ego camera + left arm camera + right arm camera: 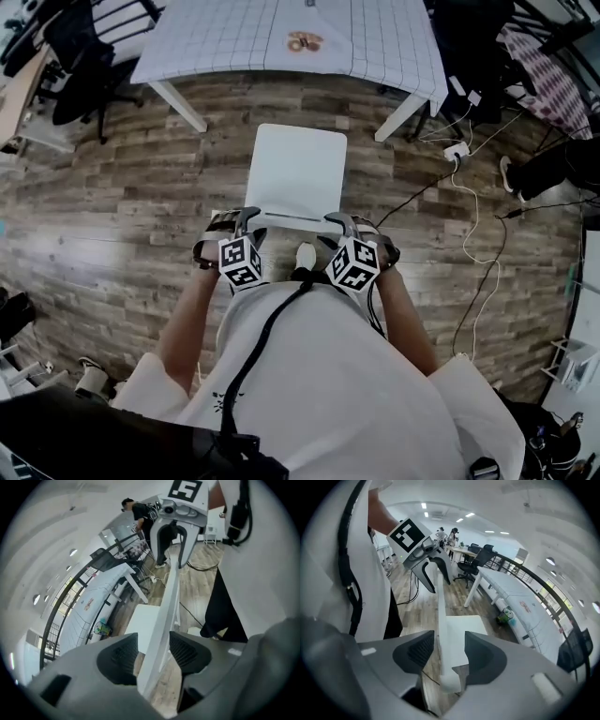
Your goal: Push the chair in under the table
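The white chair [295, 173] stands at 12 o'clock from the person, just short of the tabletop [234, 37]. The left tool [246, 223] and the right tool [345, 223] straddle its backrest [293, 218] at the 9 and 3 o'clock ends. Both have their jaws spread wide and are not clamping.

Your shirt [356, 394]: white, loose, short sleeves, fills lower part of head view. Black cable [267, 337] down shirt front, centre frame. Small dark print at shirt's lower left. Your trousers [220, 616]: dark, right of centre in left gripper view. Shoe [306, 255]: white. Your left gripper [246, 219] and right gripper [343, 223]: grey shells, dark ribbed pads [119, 656], each with white cube [240, 262] bearing black square markers.
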Motion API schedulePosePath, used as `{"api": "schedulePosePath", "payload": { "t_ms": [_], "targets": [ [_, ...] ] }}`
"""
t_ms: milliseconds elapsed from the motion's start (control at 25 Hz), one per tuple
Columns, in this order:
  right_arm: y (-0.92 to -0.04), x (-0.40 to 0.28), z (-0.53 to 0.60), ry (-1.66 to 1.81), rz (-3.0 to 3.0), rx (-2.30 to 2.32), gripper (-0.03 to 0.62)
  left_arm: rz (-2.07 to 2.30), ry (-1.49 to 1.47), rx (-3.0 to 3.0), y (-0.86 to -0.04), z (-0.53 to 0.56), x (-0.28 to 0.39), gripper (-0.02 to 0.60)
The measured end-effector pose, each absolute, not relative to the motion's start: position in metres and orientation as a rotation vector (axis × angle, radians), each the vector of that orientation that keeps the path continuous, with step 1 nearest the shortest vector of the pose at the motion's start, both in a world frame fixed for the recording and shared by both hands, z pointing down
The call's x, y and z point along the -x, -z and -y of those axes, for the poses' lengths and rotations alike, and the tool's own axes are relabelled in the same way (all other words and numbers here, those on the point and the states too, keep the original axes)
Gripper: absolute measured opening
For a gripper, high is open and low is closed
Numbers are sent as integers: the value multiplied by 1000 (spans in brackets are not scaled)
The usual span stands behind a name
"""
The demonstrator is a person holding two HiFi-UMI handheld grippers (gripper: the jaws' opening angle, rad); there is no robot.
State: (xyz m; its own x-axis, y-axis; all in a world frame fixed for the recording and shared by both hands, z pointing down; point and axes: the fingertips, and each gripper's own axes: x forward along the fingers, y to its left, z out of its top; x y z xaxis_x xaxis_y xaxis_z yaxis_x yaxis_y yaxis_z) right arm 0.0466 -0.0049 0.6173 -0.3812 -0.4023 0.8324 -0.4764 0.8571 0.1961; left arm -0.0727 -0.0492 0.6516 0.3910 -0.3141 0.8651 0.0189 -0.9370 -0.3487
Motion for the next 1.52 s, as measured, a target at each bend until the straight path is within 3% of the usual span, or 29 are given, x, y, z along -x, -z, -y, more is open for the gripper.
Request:
{"api": "schedulePosePath", "payload": {
  "t_ms": [160,480,1520],
  "targets": [
    [-645,-55,4,-86,1950,-485,225,-210,1637,2287,-672,54,67,211],
    [-663,-55,0,-173,2020,-363,86,-131,1689,2341,-686,55,61,158],
    [-667,-105,124,-162,1996,-388,92,-110,1649,2362,-684,172,14,149]
  ]
}}
